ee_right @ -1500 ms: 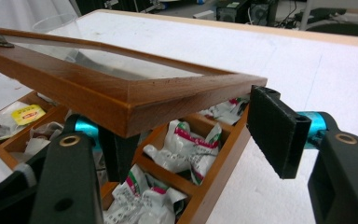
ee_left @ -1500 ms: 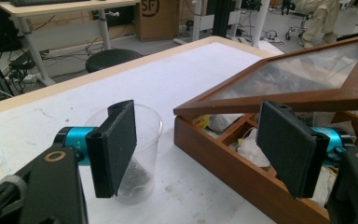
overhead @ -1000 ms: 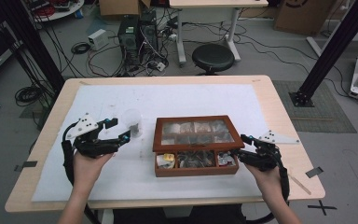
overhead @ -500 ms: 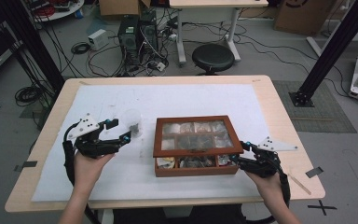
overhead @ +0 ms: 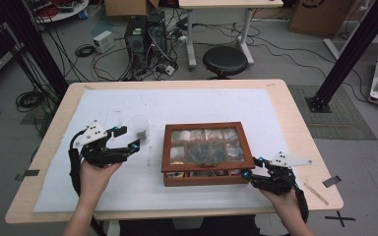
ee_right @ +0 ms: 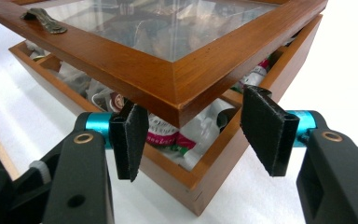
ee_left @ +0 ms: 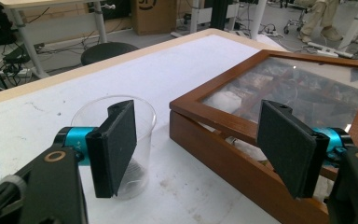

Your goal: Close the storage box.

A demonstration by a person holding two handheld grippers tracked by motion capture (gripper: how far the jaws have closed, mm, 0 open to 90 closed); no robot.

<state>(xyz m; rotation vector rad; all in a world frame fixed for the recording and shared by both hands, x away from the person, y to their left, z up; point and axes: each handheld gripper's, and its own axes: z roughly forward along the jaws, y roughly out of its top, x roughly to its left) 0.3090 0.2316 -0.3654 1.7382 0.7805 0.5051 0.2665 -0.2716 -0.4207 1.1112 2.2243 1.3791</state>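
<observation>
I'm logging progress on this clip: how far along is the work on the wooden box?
Done: the glass lid is partly raised off the wooden box. In hand: the right tongs, open, sit under the lid's corner. Left: the packets are inside; the plastic cup by the open left tongs looks empty.

This is a lab or technical workroom rather than a home. Beyond the wooden table (overhead: 295,128) with its white cover sheet (overhead: 202,105), the grey floor holds a black computer tower (overhead: 145,34) amid loose tangled cables (overhead: 91,64), a small white box (overhead: 103,40), a round black stool (overhead: 225,60) and a white-legged desk (overhead: 216,19). Black metal frame posts (overhead: 352,51) rise at both sides, cardboard boxes (overhead: 312,14) stand along the back, and tape marks (overhead: 342,217) are stuck to the floor by the table.
</observation>
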